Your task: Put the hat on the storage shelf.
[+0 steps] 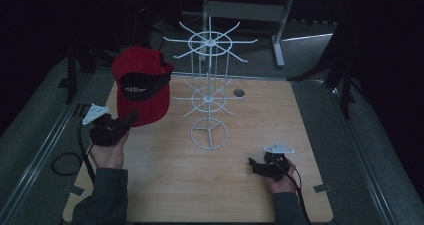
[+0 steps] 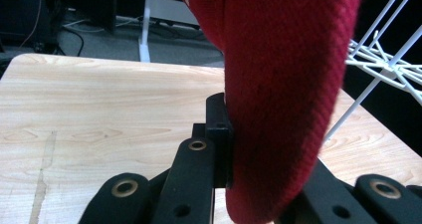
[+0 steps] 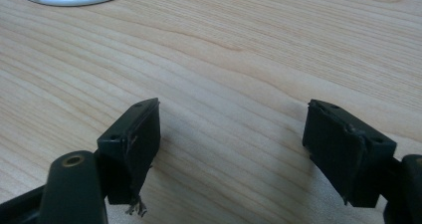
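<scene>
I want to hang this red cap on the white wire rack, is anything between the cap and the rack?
Nothing visible. The left gripper holds the red cap up just left of the white wire rack, with open air between them.

**Black Grippers, Grey Sleeves**

Both the left gripper (image 1: 131, 119) and the right gripper (image 1: 251, 164) are built in black, topped by grey three-cornered plates. Brass-ringed holes are seen behind the jaws, black cables trail rearward, and grey sleeves (image 1: 105, 197) are worn.

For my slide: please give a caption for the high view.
Left gripper lifts red cap beside white wire rack.
</scene>
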`<move>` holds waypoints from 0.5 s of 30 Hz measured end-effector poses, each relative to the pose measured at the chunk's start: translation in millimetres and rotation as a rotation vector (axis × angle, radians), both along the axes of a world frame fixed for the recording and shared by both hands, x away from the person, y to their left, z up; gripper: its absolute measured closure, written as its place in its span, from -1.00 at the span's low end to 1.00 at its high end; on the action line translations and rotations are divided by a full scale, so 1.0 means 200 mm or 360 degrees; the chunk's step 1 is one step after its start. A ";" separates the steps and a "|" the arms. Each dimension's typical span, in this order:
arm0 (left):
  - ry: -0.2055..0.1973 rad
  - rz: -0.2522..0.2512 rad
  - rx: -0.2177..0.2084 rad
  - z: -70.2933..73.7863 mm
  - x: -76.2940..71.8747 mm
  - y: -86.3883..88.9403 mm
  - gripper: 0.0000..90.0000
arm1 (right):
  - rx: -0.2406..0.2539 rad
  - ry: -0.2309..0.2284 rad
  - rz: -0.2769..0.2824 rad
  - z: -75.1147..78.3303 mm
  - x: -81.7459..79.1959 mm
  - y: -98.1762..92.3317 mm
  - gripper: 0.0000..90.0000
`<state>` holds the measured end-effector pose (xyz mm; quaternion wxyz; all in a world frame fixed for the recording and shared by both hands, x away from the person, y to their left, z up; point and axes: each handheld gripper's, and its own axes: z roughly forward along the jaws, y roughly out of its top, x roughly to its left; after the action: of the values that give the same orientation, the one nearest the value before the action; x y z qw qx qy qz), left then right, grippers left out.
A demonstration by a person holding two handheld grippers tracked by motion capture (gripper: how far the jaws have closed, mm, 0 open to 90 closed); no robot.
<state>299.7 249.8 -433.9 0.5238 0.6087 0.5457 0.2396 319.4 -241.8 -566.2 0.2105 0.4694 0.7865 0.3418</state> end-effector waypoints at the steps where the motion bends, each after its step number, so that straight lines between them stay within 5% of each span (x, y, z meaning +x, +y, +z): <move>1: -0.0007 0.0000 0.0000 0.00 0.00 0.00 0.90 | 0.0000 0.0000 0.0000 0.00 0.00 0.00 -0.50; 15: -0.0065 0.0005 0.0009 0.07 -0.01 0.00 0.90 | 0.0000 -0.0001 0.0001 0.00 0.00 0.00 -0.50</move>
<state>298.6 250.3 -420.9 0.5327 0.6043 0.5352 0.2543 319.4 -241.8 -566.2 0.2106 0.4692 0.7865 0.3419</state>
